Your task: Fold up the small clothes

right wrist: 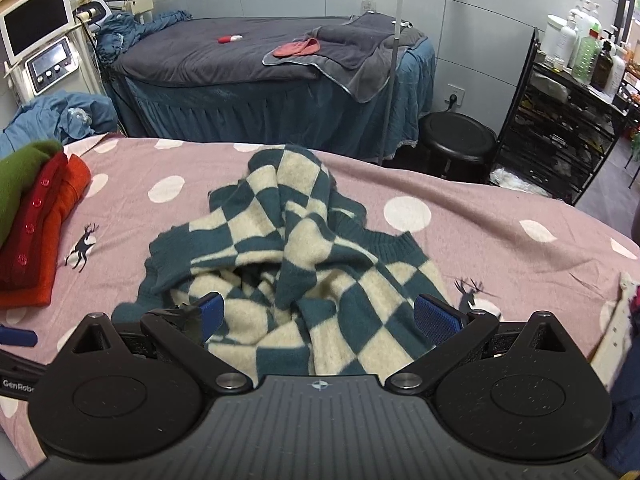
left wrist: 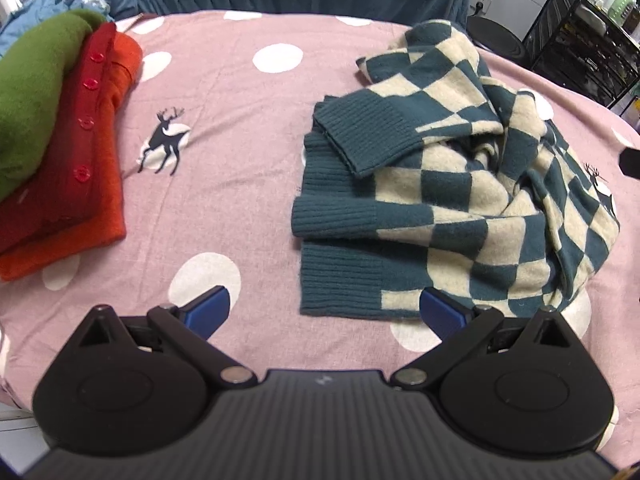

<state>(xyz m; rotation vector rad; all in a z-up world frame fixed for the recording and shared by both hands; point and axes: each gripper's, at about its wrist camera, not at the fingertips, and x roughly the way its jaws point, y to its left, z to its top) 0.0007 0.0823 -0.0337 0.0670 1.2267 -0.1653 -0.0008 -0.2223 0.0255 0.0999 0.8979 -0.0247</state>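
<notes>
A teal and cream checkered sweater (left wrist: 460,184) lies crumpled on the pink dotted bedsheet (left wrist: 240,120), its ribbed hem and one cuff toward the left. My left gripper (left wrist: 324,312) is open, hovering just in front of the hem's near corner with nothing between its blue pads. In the right wrist view the same sweater (right wrist: 296,248) is bunched in a heap, and my right gripper (right wrist: 320,316) is open above its near edge, the cloth lying under the fingers but not pinched.
A stack of folded clothes, green (left wrist: 32,92) on red and orange (left wrist: 84,184), sits at the sheet's left edge. Behind stand a second bed with grey towels (right wrist: 280,64), a black stool (right wrist: 460,140), a shelf of bottles (right wrist: 580,80) and a machine with a screen (right wrist: 40,40).
</notes>
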